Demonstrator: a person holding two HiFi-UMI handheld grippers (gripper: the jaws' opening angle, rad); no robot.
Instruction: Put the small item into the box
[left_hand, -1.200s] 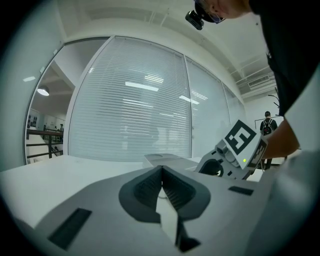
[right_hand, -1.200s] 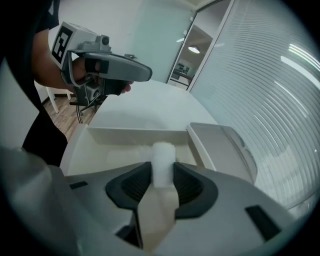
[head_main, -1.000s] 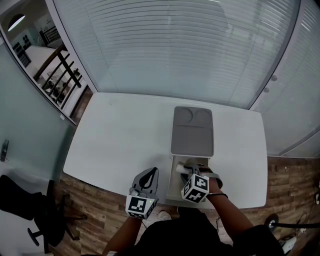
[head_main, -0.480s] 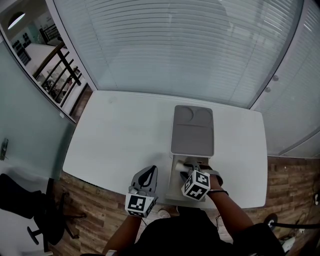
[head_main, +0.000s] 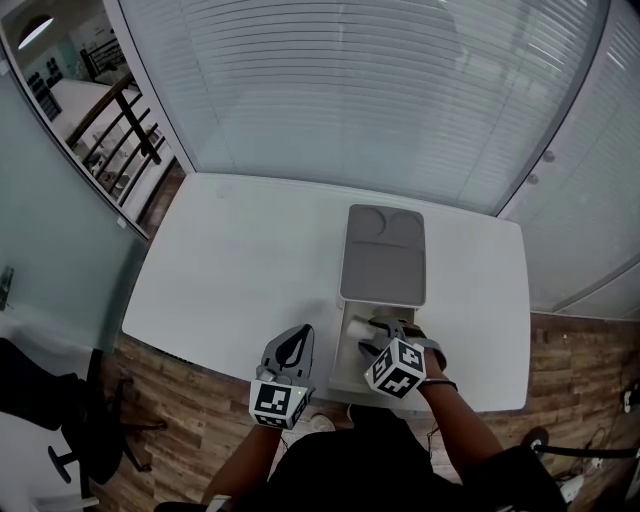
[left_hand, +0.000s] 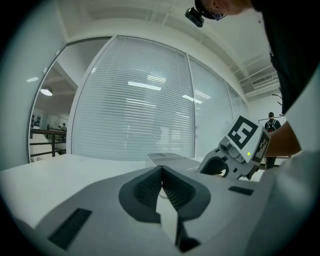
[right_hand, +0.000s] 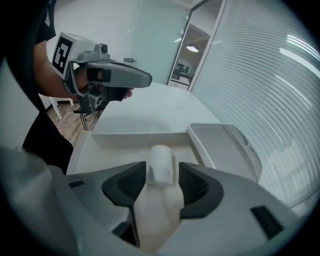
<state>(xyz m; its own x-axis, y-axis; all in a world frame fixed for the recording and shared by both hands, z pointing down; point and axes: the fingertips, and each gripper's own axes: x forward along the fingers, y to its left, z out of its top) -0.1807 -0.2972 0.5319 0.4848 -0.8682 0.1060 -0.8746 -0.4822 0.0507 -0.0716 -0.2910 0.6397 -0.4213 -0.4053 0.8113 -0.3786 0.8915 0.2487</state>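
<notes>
white table (head_main: 230, 270), box (head_main: 343, 372) partly covered, item (right_hand: 161, 164) indistinct

Your right gripper (head_main: 380, 330) is over the open grey plastic box (head_main: 383, 275) on the white table (head_main: 240, 260), jaws opening round a small white roll (head_main: 363, 346).

Office, meeting-room type. White table (head_main: 240, 270) in the middle, glass walls with blinds (head_main: 380, 90) at 12 o'clock, black swivel chair (head_main: 40, 390) at 8, wood floor (head_main: 580, 370) at 4, railing (head_main: 125, 120) at 10.
</notes>
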